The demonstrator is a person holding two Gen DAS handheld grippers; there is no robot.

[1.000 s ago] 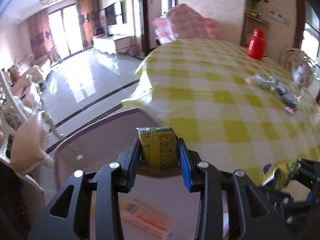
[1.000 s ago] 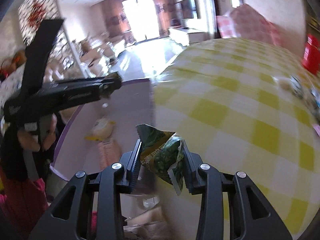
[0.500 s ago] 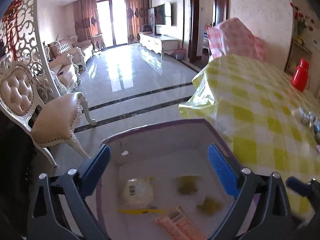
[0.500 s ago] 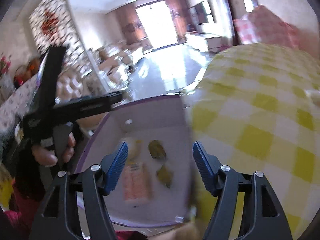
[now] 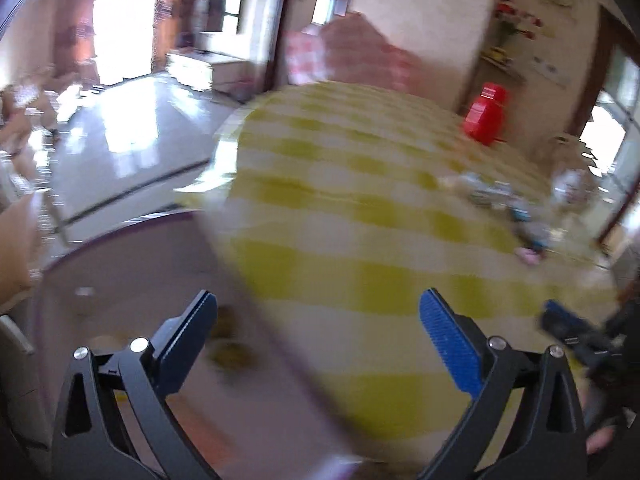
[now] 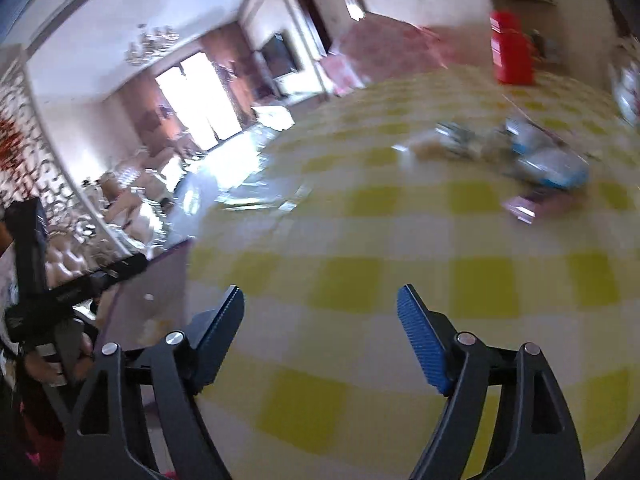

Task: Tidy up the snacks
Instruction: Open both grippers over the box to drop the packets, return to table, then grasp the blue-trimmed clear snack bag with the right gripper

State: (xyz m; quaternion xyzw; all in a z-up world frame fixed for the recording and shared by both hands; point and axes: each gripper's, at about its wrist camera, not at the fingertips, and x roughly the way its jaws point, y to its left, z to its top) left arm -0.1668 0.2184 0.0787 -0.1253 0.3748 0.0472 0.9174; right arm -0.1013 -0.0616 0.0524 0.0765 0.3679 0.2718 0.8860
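Note:
Both views are motion-blurred. My left gripper (image 5: 318, 322) is open and empty, over the edge between a purple-rimmed white box (image 5: 120, 272) and the yellow checked table (image 5: 360, 216). Green snack packets (image 5: 234, 354) lie in the box. My right gripper (image 6: 320, 312) is open and empty above the table (image 6: 400, 240); it also shows at the right of the left wrist view (image 5: 568, 326). A pile of loose snacks (image 6: 540, 156) lies far right on the table, also in the left wrist view (image 5: 504, 200).
A red container (image 5: 486, 114) stands at the table's far side, also in the right wrist view (image 6: 510, 54). A pink cushioned chair (image 5: 352, 60) stands behind the table. The box (image 6: 132, 292) sits off the table's left edge. Shiny floor lies to the left.
Both grippers let go of their green snack packets, which now lie in the box. Both grippers have since swung right, from over the box towards the table.

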